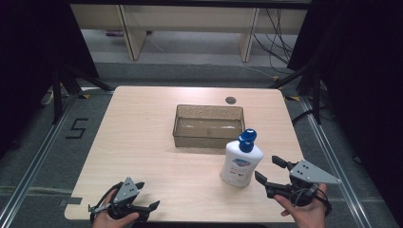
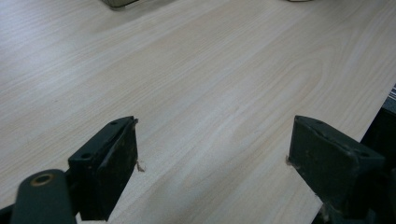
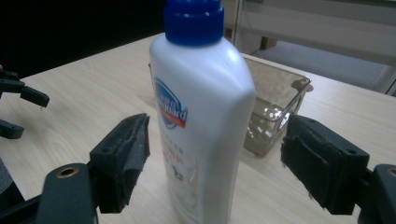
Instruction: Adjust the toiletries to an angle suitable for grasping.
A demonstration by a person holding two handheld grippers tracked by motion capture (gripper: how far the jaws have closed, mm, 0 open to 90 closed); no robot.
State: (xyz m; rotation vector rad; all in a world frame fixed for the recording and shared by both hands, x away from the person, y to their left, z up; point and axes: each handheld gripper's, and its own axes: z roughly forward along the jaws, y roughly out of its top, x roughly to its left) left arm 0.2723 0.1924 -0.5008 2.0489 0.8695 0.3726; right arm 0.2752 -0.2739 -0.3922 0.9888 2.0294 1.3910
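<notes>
Two claws sit at the near edge of a pale wood-grain bench point(image 1: 142, 137), which stands on a grey floor with dark stands and curtains at both sides and light wooden furniture legs beyond its far edge. A small round grommet point(image 1: 230, 99) is set in the bench top near that far edge, just behind the clear tub.

Taking the clear plastic tub point(image 1: 209, 126) as the landmark: it lies near the middle of the bench, open side up, its long side running left to right. Well to the near-left of the tub, at the bench's front edge, the left claw point(image 1: 149, 197) is held by a hand, released, with bare wood between its jaws in the left gripper view point(image 2: 212, 149).

Just off the tub's near-right corner stands the white bottle point(image 1: 241, 161), upright, its long axis vertical and its blue cap point(image 1: 247, 139) pointing up. Its printed label faces the near side of the bench, toward the person. In the right gripper view the bottle point(image 3: 205, 126) rises between the two jaws with a gap on each side, and the tub point(image 3: 275, 112) shows behind it.

Nearer and to the right of the tub, the right claw point(image 1: 270, 170) is released too, jaws spread wide and aimed at the bottle, not touching it
</notes>
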